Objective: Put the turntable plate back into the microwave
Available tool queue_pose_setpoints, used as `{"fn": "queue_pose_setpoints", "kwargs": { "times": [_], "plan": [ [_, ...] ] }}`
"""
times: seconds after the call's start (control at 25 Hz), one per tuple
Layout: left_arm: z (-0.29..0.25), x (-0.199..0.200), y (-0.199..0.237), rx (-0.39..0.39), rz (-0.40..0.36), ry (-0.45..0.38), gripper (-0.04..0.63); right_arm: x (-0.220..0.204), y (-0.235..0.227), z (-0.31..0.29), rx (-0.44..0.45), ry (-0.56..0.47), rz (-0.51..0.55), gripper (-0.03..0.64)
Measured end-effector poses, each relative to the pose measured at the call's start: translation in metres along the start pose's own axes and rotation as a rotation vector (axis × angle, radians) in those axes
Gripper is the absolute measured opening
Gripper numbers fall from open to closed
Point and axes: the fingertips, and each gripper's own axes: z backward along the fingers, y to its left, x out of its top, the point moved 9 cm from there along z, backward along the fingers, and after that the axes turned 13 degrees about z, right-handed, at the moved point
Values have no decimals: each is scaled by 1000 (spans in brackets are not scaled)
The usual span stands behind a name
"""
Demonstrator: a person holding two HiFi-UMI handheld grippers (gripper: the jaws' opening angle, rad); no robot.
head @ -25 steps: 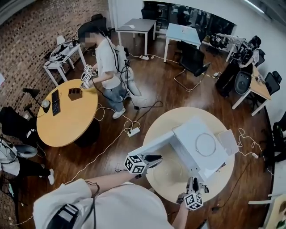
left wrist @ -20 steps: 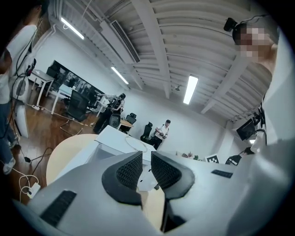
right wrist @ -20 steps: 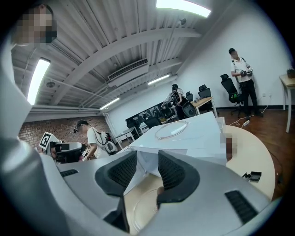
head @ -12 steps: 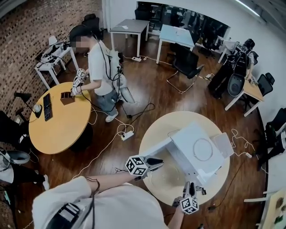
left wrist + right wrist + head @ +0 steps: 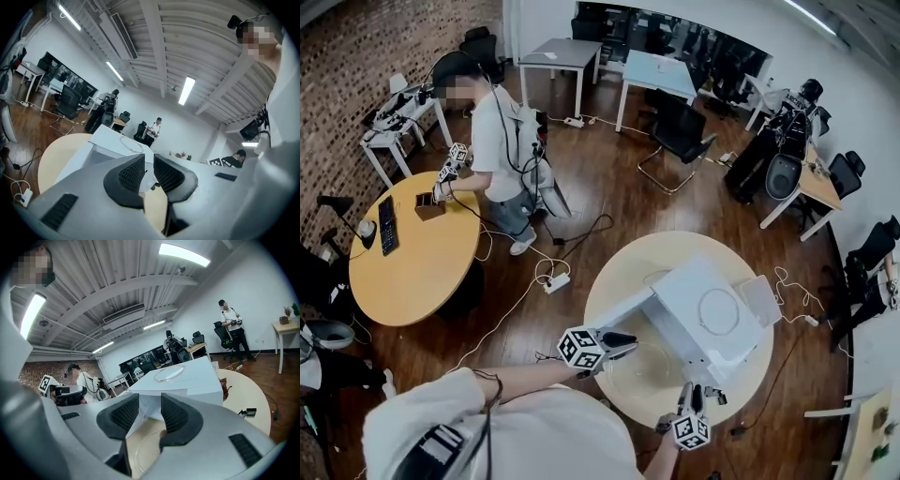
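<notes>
1 white boxy microwave [image 5: 712,323], 1 clear glass turntable plate [image 5: 145,446] faint on round beige table [image 5: 623,272], 2 grippers empty, left gripper [image 5: 149,159] narrowly parted, right gripper [image 5: 150,399] wider.

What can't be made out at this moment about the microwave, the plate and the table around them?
- Microwave cavity: in the head view it is hidden under its own top; in both gripper views it is hidden behind the jaws.
- Glass plate: in the head view it is clear and faint against the table; in the right gripper view it is mostly covered by the right gripper.
- Small dark items: in the right gripper view they are too small to identify.
</notes>
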Motion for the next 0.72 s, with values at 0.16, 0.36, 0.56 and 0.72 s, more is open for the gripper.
{"fn": "queue_pose_setpoints", "kwargs": {
  "times": [0.16, 0.36, 0.56, 0.72],
  "plan": [
    [0, 2, 3, -1, 5, 6, 41, 4, 6, -1, 2, -4, 5, 132],
    [-5, -4, 3, -8, -1, 29, 41, 2, 5, 6, -16, -14, 2, 132],
    [-6, -6, -3, -4, -3, 43, 41, -4, 1, 15, -29, -10, -14, 132],
    [-11, -8, -1, -2, -27, 50, 41, -7, -3, 16, -37, -33, -20, 132]
  ]
}}
